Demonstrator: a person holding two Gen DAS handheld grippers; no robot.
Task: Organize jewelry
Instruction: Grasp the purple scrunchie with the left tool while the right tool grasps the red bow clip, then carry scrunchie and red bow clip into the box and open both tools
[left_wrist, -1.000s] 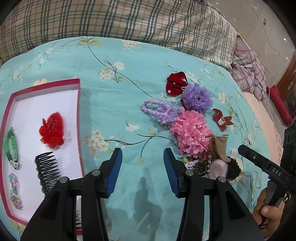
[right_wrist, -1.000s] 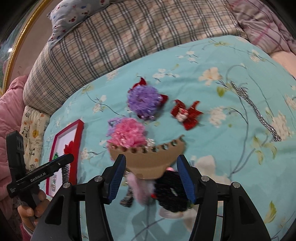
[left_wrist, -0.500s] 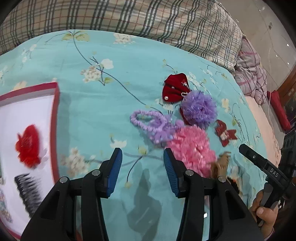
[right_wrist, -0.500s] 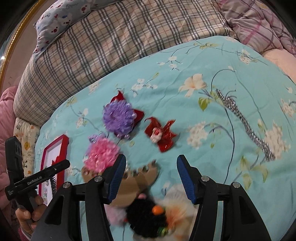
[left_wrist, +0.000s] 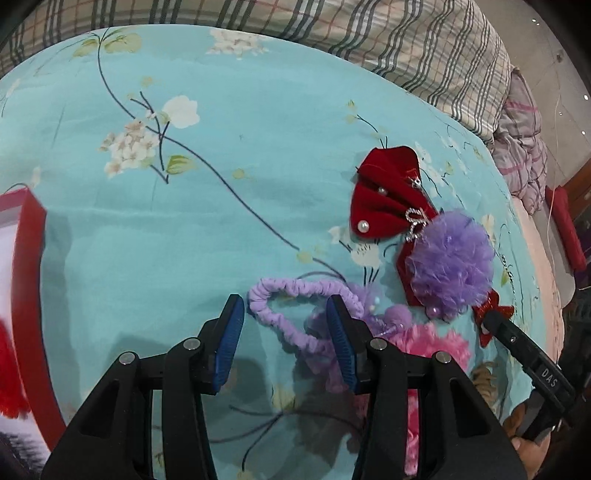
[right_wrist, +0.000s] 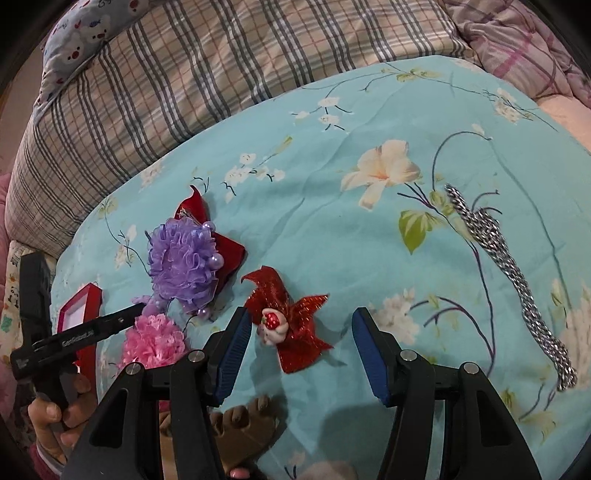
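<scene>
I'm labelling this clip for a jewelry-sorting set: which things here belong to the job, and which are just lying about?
Part of the job: purple scrunchie, red velvet bow, purple ruffle flower, pink ruffle flower, glitter strawberry bow, silver chain, brown claw clip, red tray.

Just lying about: plaid pillow, floral bedsheet.

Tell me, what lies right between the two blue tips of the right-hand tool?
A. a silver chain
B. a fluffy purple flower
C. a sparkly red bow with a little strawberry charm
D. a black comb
C: in the right wrist view the sparkly red bow lies between the blue tips of the open right tool; the silver chain lies off to the right, the purple flower up to the left.
</scene>
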